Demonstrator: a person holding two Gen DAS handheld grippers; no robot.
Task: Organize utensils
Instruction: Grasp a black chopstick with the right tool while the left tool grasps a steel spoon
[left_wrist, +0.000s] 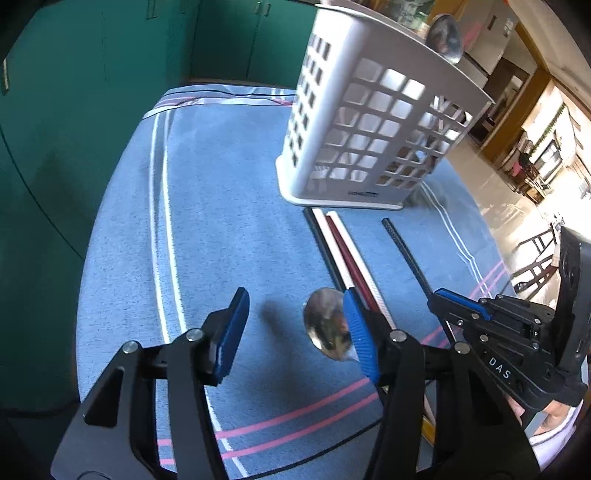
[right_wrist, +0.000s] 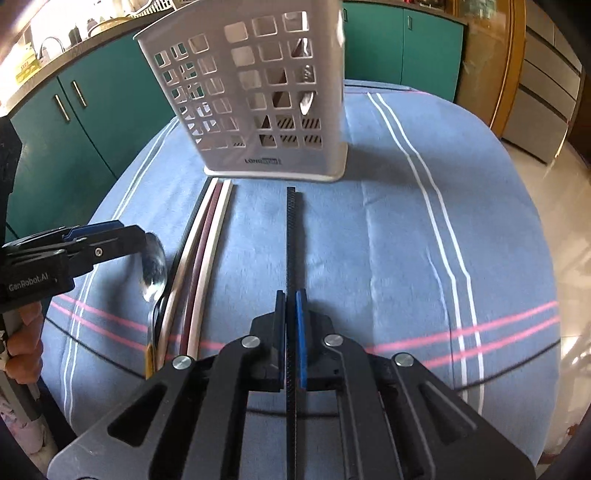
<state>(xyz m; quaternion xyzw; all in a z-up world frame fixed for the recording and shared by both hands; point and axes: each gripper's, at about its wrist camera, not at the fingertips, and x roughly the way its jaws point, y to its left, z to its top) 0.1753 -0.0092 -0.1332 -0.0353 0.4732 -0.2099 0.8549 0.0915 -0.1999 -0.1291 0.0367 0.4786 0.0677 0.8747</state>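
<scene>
Here, thin black textured chopstick flat on blue striped tablecloth, running from near edge toward white perforated plastic utensil basket at far end. Pinched between closed pads of right gripper near its lower part. Just left: bundle of cream, maroon and black chopsticks, side by side, far tips almost at basket base. Shiny metal spoon left of bundle, bowl beside right pad of left gripper; that gripper about half open, gripping nothing. Cutlery upright inside basket. Teal cabinet doors behind table.
</scene>
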